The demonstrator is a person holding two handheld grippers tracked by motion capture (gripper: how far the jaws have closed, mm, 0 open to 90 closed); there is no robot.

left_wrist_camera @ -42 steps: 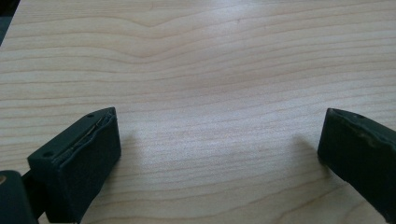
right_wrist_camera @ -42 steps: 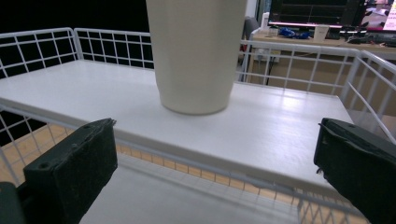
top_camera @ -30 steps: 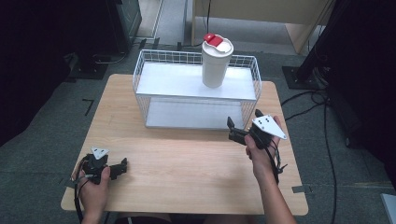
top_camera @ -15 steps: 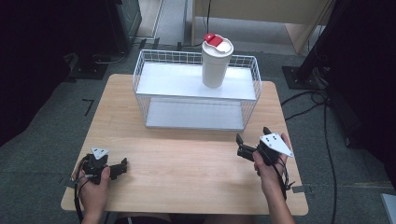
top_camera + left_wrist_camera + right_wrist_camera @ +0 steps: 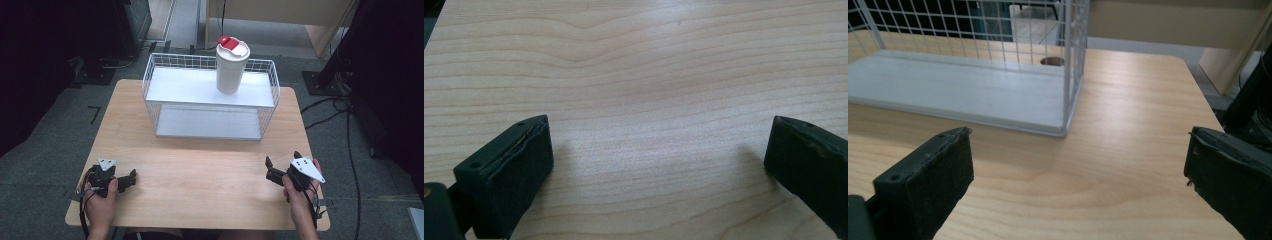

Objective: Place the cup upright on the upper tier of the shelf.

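Observation:
A white cup with a red lid [image 5: 231,70] stands upright on the top shelf of a white wire rack [image 5: 150,85] at the far middle of the wooden table [image 5: 200,165]. My left gripper [image 5: 131,178] rests near the front left corner, open, with bare wood between its jaws [image 5: 659,150]. My right gripper [image 5: 283,159] is held near the front right edge, open and empty [image 5: 1078,165]. It faces the rack's right front corner [image 5: 1068,75] and its lower white shelf [image 5: 948,90], well short of both.
A round hole [image 5: 1051,61] in the tabletop shows behind the rack's wire side. Dark stands and cables [image 5: 350,130] lie on the grey floor to the right of the table. A light wooden cabinet [image 5: 280,12] stands behind.
My right gripper has drawn back from beside the rack toward the table's front right edge, still open. The left gripper has stayed in place.

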